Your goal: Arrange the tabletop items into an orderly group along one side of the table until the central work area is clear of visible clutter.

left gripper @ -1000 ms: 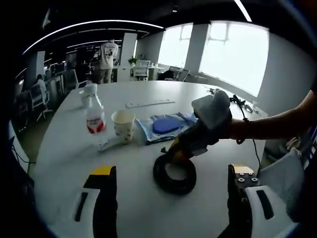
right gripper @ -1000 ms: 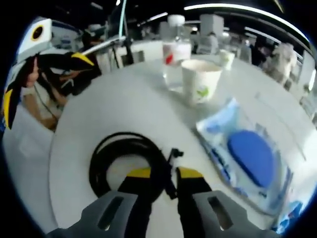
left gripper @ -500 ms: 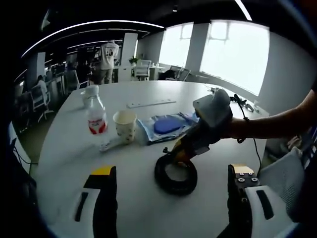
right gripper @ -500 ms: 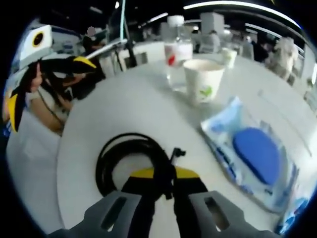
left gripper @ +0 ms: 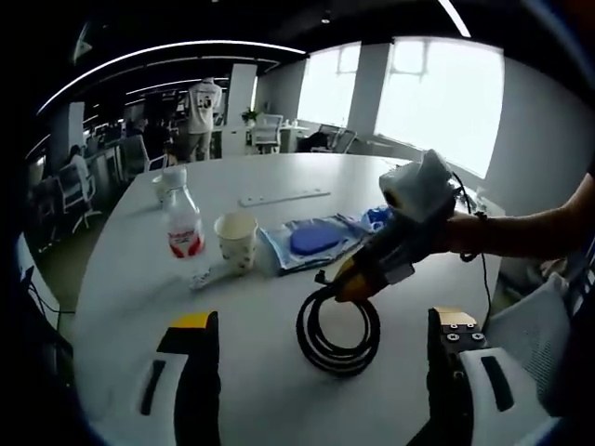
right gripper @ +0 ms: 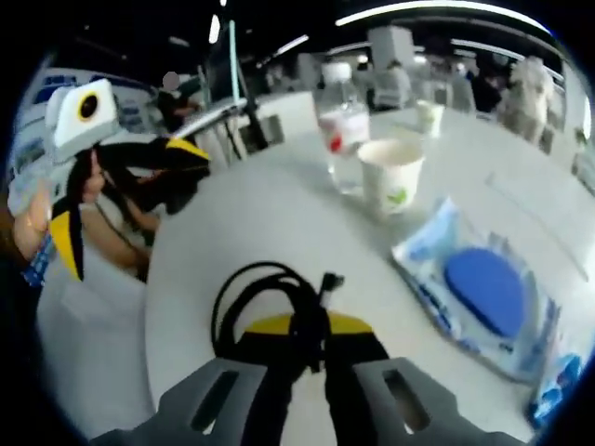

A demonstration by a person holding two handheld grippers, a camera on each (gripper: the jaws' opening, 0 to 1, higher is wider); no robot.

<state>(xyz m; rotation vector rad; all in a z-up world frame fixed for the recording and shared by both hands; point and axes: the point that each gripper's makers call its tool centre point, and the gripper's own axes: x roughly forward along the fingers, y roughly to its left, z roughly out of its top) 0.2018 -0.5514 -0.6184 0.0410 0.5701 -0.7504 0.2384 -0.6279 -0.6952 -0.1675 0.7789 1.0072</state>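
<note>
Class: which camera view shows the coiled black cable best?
The left gripper view: the whole coiled black cable hangs from the right gripper, its loop open. In the right gripper view the jaws hide part of the coil.

Bare table before cup, bottle.

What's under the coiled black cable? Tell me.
The coiled black cable, pinched in the right claw, has bare white table beneath it. Whether its lower edge touches the table is unclear.

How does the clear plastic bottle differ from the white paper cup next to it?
The clear plastic water bottle with the red label is taller, see-through and capped; the white paper cup with a small green print is shorter, opaque and open-topped. Both stand upright on the white table.
</note>
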